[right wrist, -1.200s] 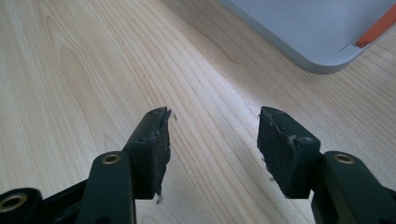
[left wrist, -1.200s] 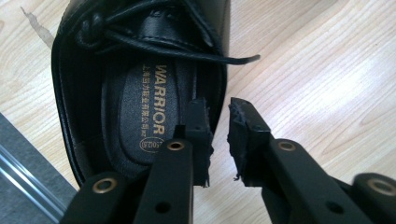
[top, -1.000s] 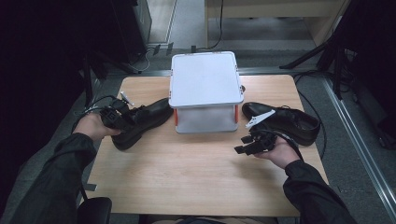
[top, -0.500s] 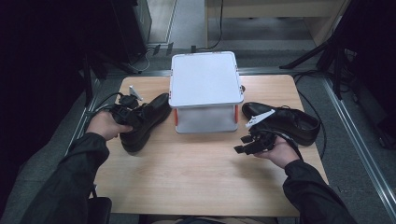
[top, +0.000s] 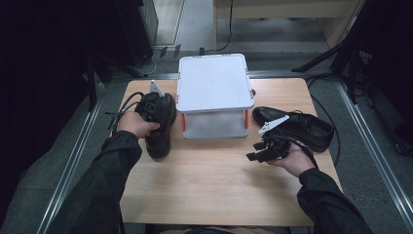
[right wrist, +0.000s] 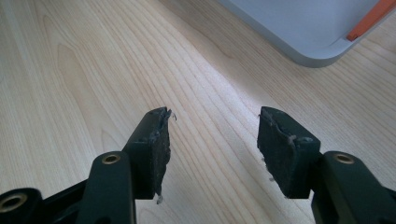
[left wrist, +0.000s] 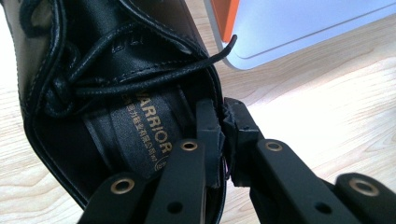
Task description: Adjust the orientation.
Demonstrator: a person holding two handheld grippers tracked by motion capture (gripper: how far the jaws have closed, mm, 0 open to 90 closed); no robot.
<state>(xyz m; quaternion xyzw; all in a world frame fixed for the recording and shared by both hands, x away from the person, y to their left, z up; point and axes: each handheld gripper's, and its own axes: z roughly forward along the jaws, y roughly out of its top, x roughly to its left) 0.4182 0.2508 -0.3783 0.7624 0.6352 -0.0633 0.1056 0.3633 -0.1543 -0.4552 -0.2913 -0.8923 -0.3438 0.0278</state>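
Since before, left gripper (top: 155, 113) swung the left shoe (top: 159, 131) toe-toward-you, clamping its collar; right gripper (top: 265, 148) wide at 4 o'clock; keep the pinch firm.

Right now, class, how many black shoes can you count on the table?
2. One shoe lies left of the white box, gripped by the left gripper; the other shoe lies right of it. The box may hide more.

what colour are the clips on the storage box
Orange clips on the box, clearest in the high view.
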